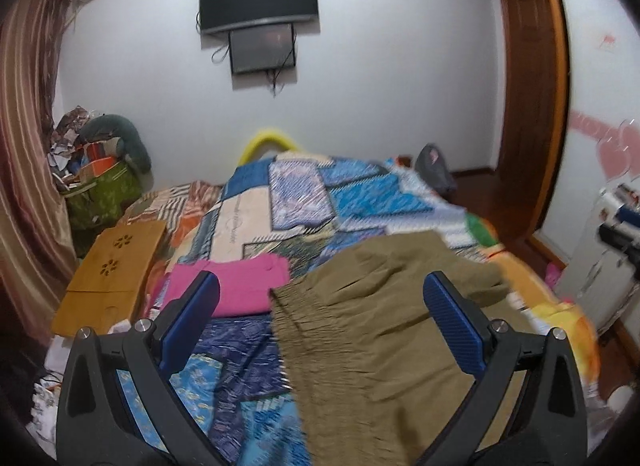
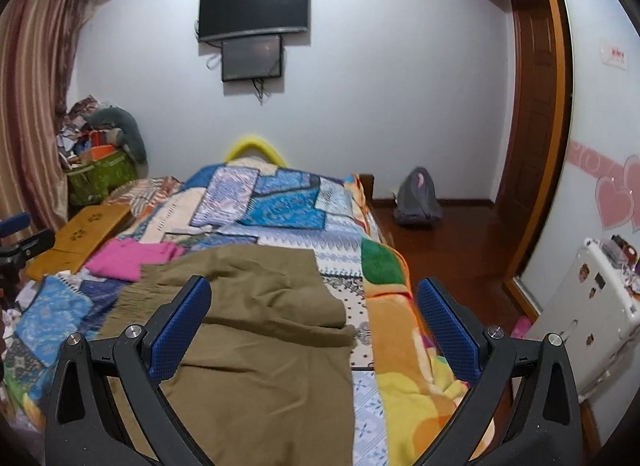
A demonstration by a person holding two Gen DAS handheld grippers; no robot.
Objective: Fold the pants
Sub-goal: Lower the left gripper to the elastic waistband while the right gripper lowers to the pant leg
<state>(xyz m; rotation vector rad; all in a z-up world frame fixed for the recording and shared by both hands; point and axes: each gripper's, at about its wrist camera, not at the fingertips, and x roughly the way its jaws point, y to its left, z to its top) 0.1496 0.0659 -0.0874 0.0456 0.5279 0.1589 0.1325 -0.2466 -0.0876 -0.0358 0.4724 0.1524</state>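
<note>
- olive pants [image 2: 256, 330]: lying rumpled on patchwork bedspread [image 2: 280, 201]
- left gripper [image 1: 320, 298]: released, above pants
- right gripper [image 2: 314, 302]: released, holding nothing
- pink garment [image 1: 236, 286]: beside pants

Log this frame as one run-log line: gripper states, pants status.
left hand-held gripper: open, empty | right hand-held gripper: open, empty | olive pants: on bed, rumpled, ungrasped | pink garment: beside pants

Even indoor light, motion blur, fisheye-warped edges
</note>
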